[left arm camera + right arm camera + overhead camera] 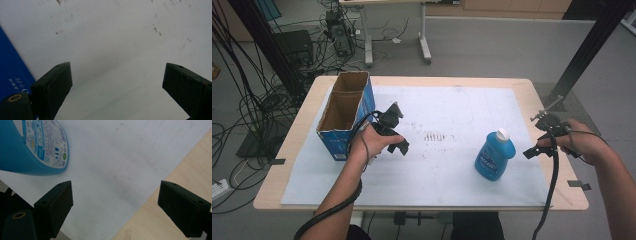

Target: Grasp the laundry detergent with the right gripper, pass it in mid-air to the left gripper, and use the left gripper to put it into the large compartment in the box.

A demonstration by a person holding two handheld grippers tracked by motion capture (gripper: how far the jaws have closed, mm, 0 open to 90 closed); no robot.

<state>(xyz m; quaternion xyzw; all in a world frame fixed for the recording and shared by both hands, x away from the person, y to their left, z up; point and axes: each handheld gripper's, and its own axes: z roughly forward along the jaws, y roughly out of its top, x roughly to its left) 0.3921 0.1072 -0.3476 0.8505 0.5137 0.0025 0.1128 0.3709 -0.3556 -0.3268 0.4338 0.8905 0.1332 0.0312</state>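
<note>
Right tongs (533, 151) are held spread, nothing between the jaws, just beside the blue detergent bottle (495, 155), which stands upright on the white sheet (452, 165) toward the right side of the worktop (557, 197). In the right gripper view the bottle (32, 147) lies off to the upper left of the jaws, not between them. Judgement: before closing, the tongs should be swung until the bottle body is centred between the jaws, and the grip taken low on the flat faces, since the curved plastic could slip or tip. Its white cap (502, 134) is on; contents cannot be seen. Left tongs (398, 131) are likewise released and empty over the sheet, beside the open blue cardboard box (343, 120), in which nothing can be made out.
</note>
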